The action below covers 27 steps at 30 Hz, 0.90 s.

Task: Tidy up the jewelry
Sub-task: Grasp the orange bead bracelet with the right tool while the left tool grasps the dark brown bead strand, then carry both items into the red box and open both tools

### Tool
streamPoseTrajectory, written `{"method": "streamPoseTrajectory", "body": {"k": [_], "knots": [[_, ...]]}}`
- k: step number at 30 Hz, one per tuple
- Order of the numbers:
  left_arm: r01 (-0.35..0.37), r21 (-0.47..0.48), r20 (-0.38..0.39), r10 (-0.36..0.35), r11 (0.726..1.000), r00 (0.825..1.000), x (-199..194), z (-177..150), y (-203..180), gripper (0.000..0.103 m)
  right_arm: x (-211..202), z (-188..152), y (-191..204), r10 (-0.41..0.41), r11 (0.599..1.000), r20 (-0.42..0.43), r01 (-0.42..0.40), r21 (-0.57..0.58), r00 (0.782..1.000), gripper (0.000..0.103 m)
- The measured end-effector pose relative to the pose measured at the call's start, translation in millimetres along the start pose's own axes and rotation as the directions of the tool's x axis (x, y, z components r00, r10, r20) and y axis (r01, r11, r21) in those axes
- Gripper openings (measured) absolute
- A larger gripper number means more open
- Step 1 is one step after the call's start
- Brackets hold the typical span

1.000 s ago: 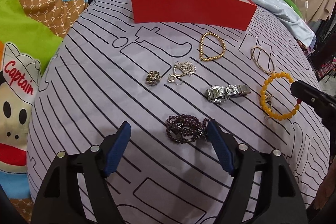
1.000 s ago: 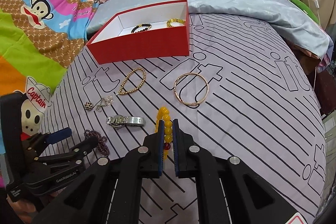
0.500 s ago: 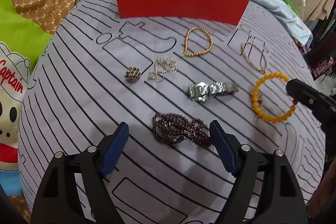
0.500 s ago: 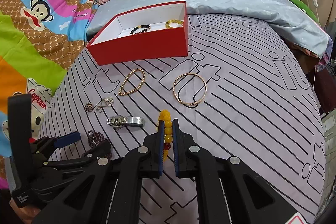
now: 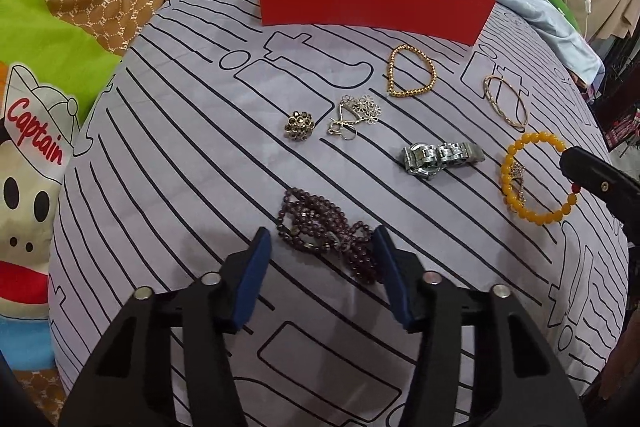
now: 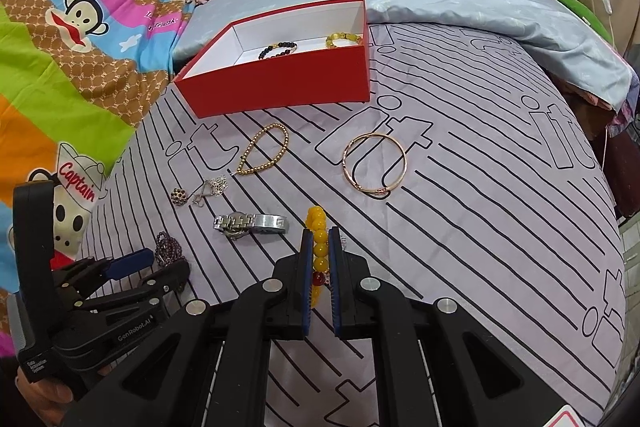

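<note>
**Both grippers down on bracelets on the bed**

Left wrist view: the left gripper [image 5: 320, 251] points down at the striped grey bedsheet [image 5: 200, 155]. Its blue fingers [image 5: 254, 277] are closing around the purple bead bracelet [image 5: 326, 233], which lies in a bunched heap between them. The right-hand finger is against the beads at that end of the heap; the other is still apart from them. Farther out on the sheet lie a round brooch [image 5: 298, 125], a silver flower pendant [image 5: 356, 115], a silver wristwatch [image 5: 440, 155], a gold bead bracelet [image 5: 410, 77] and a thin gold bangle [image 5: 505, 101]. The red box [image 5: 372, 5] stands at the far edge. On the right, the tip of the right gripper [image 5: 580, 175] sits on the yellow bead bracelet [image 5: 536, 183].

Right wrist view: the right gripper [image 6: 320, 247] has its fingers [image 6: 306, 267] nearly together, clamped on the yellow bead bracelet [image 6: 318, 243], whose beads and one red bead run up between the pads. The bracelet is low over the sheet, just right of the wristwatch [image 6: 250, 223]. The left gripper [image 6: 148, 265] is at the lower left, over the purple bracelet [image 6: 166, 247]. Inside the red box [image 6: 280, 83] lie a black bead bracelet [image 6: 276, 49] and a yellow-green bead bracelet [image 6: 344, 39].
</note>
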<state>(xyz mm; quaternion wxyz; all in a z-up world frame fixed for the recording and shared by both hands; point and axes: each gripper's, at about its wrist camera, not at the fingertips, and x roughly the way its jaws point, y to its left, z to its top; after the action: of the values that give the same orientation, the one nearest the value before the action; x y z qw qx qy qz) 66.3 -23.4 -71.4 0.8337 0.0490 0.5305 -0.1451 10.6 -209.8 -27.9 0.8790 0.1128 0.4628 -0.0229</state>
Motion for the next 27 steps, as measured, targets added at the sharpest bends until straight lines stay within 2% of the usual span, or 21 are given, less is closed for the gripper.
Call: {"method": "streamPoseTrajectory", "body": {"k": [4,7,17,27], "knots": [[0.012,-0.002,-0.002,-0.012,1.000,1.000,-0.9,1.0,1.6,0.032,-1.4,0.5,1.4,0.006,1.000,0.002,-0.006,0.000,1.000,0.006],[0.035,-0.005,-0.009,-0.036,0.999,0.999,-1.1,2.1,3.1,0.013,-3.5,1.0,3.1,0.012,1.000,0.006,-0.012,-0.003,1.000,0.006],[0.081,-0.010,0.021,-0.081,0.997,0.996,-17.3,8.8,1.2,0.009,-18.4,9.5,7.8,0.045,0.999,0.038,-0.045,-0.006,0.998,0.006],[0.111,0.003,0.105,-0.110,0.994,0.988,-45.8,37.4,0.6,0.009,-34.7,34.0,11.4,0.071,0.997,0.100,-0.069,-0.020,0.992,0.006]]}}
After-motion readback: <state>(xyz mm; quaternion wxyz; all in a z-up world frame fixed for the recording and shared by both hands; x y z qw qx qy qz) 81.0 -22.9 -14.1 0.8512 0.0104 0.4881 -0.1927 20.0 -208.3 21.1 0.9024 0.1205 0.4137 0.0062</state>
